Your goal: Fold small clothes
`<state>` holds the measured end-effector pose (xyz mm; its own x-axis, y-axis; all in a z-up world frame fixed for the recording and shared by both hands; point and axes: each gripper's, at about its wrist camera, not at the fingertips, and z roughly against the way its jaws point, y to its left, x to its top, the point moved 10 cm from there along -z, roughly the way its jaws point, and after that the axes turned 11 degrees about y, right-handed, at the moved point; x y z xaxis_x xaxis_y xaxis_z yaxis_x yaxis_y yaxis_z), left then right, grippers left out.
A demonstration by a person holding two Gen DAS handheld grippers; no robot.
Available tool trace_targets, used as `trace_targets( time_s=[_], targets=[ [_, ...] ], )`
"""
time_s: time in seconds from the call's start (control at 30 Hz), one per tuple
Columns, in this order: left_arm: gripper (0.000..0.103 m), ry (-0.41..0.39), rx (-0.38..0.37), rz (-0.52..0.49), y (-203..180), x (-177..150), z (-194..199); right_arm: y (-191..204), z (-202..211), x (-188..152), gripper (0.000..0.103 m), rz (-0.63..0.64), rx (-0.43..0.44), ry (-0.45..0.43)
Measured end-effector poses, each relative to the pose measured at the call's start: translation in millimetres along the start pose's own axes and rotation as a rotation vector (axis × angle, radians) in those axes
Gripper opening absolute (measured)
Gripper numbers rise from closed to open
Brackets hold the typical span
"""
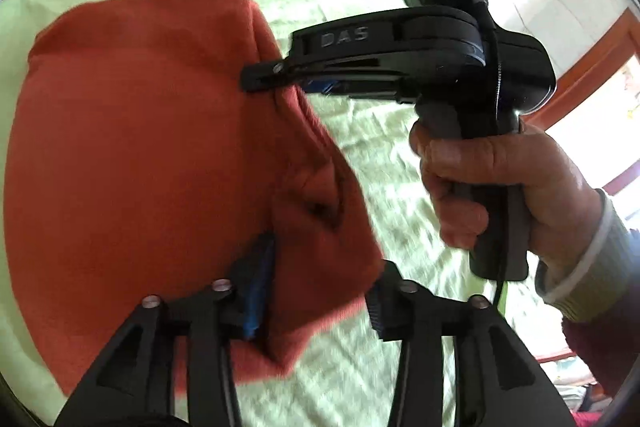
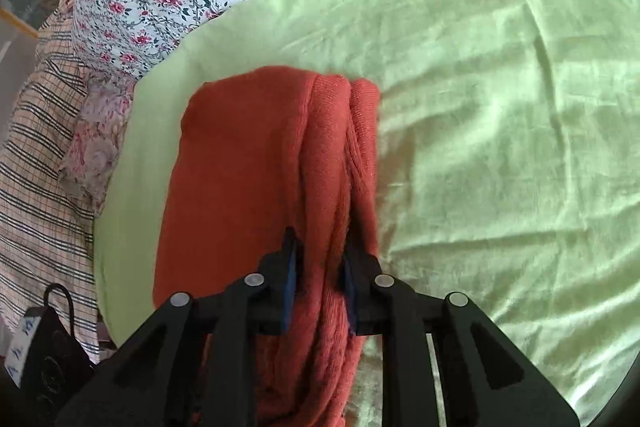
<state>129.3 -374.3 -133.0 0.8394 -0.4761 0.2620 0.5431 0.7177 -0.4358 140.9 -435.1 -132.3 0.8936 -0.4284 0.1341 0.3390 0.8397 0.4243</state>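
Left gripper [image 1: 316, 291]: jaws parted wide, a bunched edge of the rust-orange knit garment [image 1: 132, 147] lying between the fingers; only the blue-padded left finger [image 1: 256, 283] seems to touch cloth, so I read no firm pinch. Garment: already doubled over on the pale green sheet [image 1: 380, 147], bulk spreading left of and ahead of this claw. Right gripper [image 2: 318, 275]: narrowed to a small gap and clamped on a thick gathered fold of the same garment [image 2: 240, 155], whose long axis runs straight away from its fingers. Judgement: my right claw has the hold, so the fold turns on it; my left must close first.
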Motion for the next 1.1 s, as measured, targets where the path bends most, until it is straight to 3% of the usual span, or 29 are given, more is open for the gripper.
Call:
trace_targets(
  time_s=[0.1,0.13,0.17,0.2,0.23,0.4,0.57,0.73,0.87,0.93,1.0,1.03,1.07,1.1],
  targets=[
    [0.047,0.005,0.015,0.018,13.6,-18.6,17.1,0.8,10.8,-6.8,0.030,0.000,-0.040,-0.017],
    [0.048,-0.002,0.022,0.025,20.6,-22.8,24.7,-0.4,13.9,-9.1,0.036,-0.005,-0.043,-0.024],
    [0.053,-0.014,0.035,0.040,31.6,-27.9,35.6,-0.4,17.3,-10.7,0.048,-0.010,-0.044,-0.031],
    [0.062,-0.024,0.048,0.057,41.0,-31.1,43.4,-1.2,22.6,-14.5,0.054,-0.018,-0.045,-0.045],
    [0.064,-0.040,0.066,0.081,51.2,-34.9,52.7,-2.1,25.8,-16.8,0.060,-0.025,-0.045,-0.055],
    [0.075,-0.091,0.116,0.245,123.7,-40.2,84.5,-9.0,28.8,-32.7,0.061,-0.103,0.033,-0.056],
    [0.075,-0.087,0.098,0.394,179.7,-26.0,82.1,-5.4,17.0,-37.1,0.061,-0.120,0.075,-0.023],
    [0.076,-0.058,0.109,0.421,176.5,-10.0,66.1,0.7,3.7,-33.3,0.061,-0.098,0.114,0.011],
    [0.080,-0.028,0.064,0.450,180.6,-1.4,37.1,1.7,-5.5,-32.6,0.061,-0.097,0.154,0.038],
    [0.075,-0.052,0.037,0.451,180.0,9.1,28.9,2.8,-12.7,-33.5,0.061,-0.089,0.173,0.056],
    [0.052,-0.068,0.019,0.431,178.5,10.2,25.7,4.0,-18.1,-33.0,0.060,-0.088,0.187,0.051],
    [0.047,-0.077,0.026,0.418,177.5,12.3,26.2,4.5,-19.0,-32.7,0.047,-0.095,0.190,0.049],
    [0.033,-0.086,0.031,0.407,176.7,11.9,29.5,6.2,-21.8,-33.5,0.032,-0.105,0.196,0.062],
    [0.023,-0.096,0.022,0.394,175.3,10.5,37.5,8.2,-23.4,-34.5,0.030,-0.118,0.205,0.070]
  ],
)
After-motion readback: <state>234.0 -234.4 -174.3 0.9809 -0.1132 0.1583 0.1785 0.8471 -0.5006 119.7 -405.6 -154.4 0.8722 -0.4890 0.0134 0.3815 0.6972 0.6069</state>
